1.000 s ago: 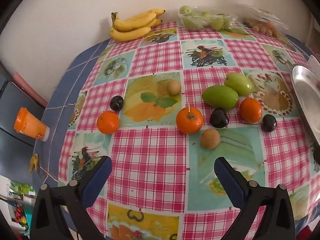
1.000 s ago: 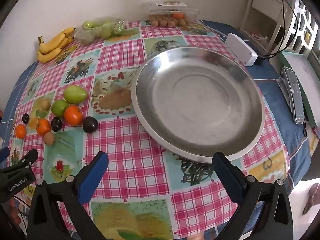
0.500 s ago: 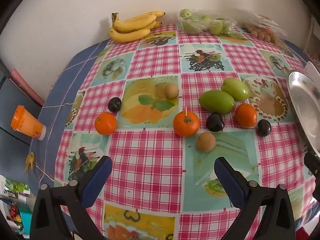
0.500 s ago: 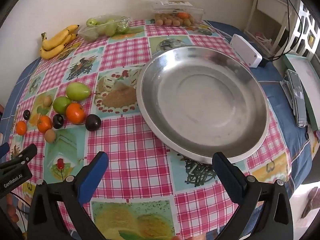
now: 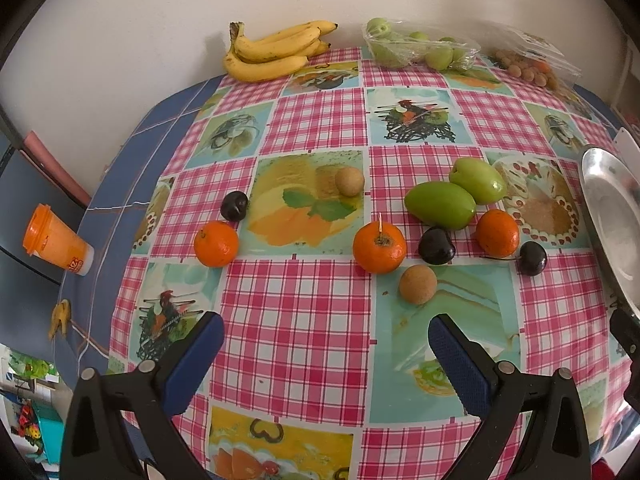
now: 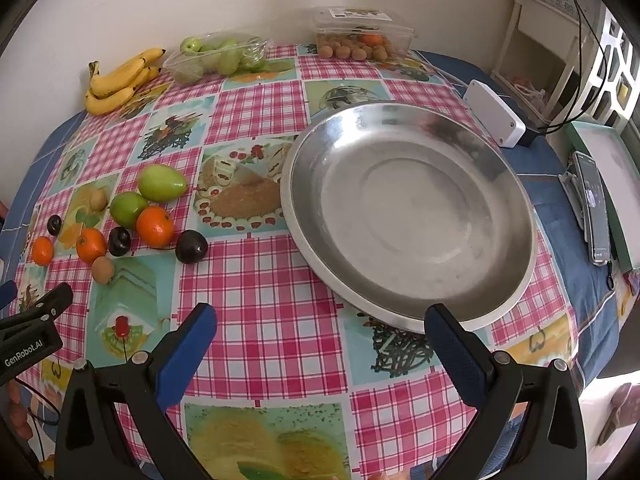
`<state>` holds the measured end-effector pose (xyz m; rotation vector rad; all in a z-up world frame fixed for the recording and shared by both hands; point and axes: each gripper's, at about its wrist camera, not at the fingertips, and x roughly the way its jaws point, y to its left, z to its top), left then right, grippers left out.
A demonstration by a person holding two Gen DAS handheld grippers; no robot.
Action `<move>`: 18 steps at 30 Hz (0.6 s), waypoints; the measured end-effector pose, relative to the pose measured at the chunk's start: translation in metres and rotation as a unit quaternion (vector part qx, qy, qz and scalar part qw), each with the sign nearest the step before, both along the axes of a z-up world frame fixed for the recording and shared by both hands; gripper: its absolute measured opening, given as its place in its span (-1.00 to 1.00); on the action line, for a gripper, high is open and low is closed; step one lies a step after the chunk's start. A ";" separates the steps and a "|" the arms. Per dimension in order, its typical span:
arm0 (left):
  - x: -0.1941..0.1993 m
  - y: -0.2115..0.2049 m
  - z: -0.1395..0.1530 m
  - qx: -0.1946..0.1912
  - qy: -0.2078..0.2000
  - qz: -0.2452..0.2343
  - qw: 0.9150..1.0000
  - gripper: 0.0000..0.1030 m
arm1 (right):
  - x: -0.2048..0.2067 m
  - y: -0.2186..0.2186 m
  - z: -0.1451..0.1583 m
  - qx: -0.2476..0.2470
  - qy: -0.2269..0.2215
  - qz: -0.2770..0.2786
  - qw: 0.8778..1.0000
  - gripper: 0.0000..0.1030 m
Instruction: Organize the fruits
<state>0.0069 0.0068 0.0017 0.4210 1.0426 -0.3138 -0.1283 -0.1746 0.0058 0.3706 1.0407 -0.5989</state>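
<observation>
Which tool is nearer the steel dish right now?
Right. The right tool hangs open at the steel dish's near rim, one finger overlapping it in view. The left tool is open over the loose fruit, with the dish off at its right edge.

You have loose fruit clustered on the tabletop left of the empty steel dish [image 6: 408, 216]: three oranges [image 5: 379, 243], two green mangoes [image 5: 440, 205] touching each other, three dark plums [image 5: 437, 246] and two small brown fruits [image 5: 417, 284]. All sit apart from the dish.
</observation>
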 end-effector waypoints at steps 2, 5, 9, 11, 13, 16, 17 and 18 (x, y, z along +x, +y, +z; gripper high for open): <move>0.000 0.000 0.000 0.000 0.000 -0.001 1.000 1.00 | 0.000 0.001 0.000 0.000 0.001 0.004 1.000 1.00; 0.000 0.000 0.000 0.000 0.001 0.000 1.000 1.00 | 0.002 0.005 0.000 -0.007 0.003 0.011 1.000 1.00; 0.001 0.001 0.000 -0.001 0.000 0.000 1.000 1.00 | 0.004 0.008 0.000 -0.013 0.009 0.014 1.000 1.00; 0.001 0.001 0.000 -0.001 0.000 0.000 1.000 1.00 | 0.004 0.007 0.000 -0.011 0.008 0.013 1.000 1.00; 0.002 0.002 -0.001 -0.003 0.001 0.000 1.000 1.00 | 0.004 0.007 0.000 -0.011 0.008 0.013 1.000 1.00; 0.002 0.002 -0.001 -0.008 0.005 -0.001 1.000 1.00 | 0.004 0.006 0.000 -0.011 0.010 0.011 1.000 1.00; 0.002 0.002 -0.001 -0.011 0.006 -0.002 1.000 1.00 | 0.004 0.006 0.000 -0.011 0.010 0.010 1.000 1.00; 0.002 0.002 -0.001 -0.013 0.007 -0.002 1.000 1.00 | 0.004 0.005 0.000 -0.010 0.010 0.010 1.000 1.00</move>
